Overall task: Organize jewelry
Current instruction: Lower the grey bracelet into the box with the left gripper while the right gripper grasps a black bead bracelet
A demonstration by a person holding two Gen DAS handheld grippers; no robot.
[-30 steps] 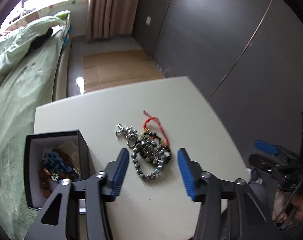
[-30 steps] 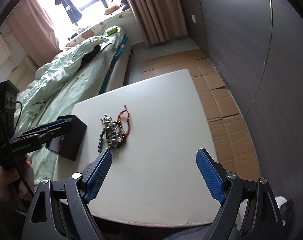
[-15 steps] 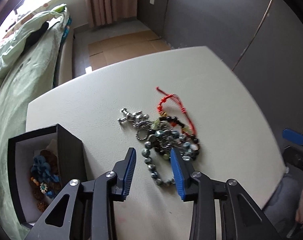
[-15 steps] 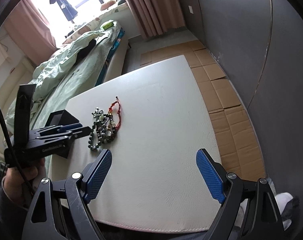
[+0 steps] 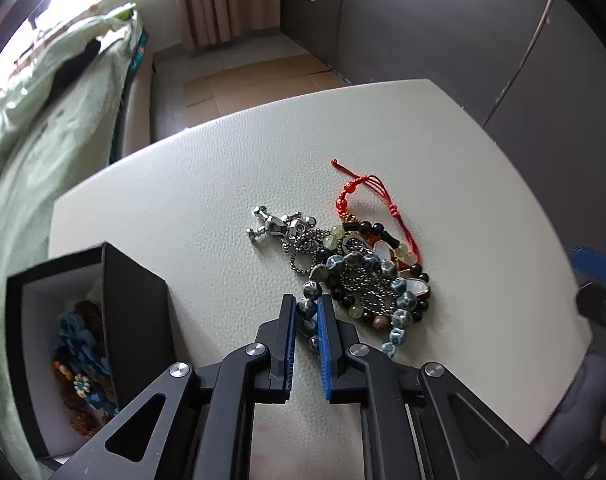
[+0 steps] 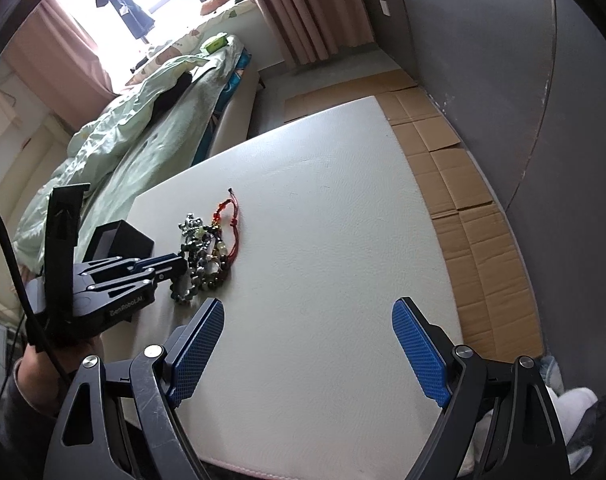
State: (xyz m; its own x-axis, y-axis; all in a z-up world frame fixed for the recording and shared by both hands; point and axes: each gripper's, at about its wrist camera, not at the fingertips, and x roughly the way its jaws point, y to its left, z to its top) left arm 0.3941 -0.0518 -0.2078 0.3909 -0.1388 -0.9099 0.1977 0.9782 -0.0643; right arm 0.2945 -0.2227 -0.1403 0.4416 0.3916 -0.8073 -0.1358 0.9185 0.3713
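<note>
Left gripper (image 5: 306,320): fingers have just been closing and now pinch the near strand of the blue-green beaded bracelet (image 5: 399,308). Just beyond the fingertips lies the tangled jewelry pile (image 5: 343,256) on the white bench (image 5: 223,184), red cord bracelet (image 5: 367,192) farthest. Left of the fingers, an open black box (image 5: 135,304) holds more pieces. Right gripper (image 6: 307,344): fingers spread wide, nothing between them, above bare bench.
</note>
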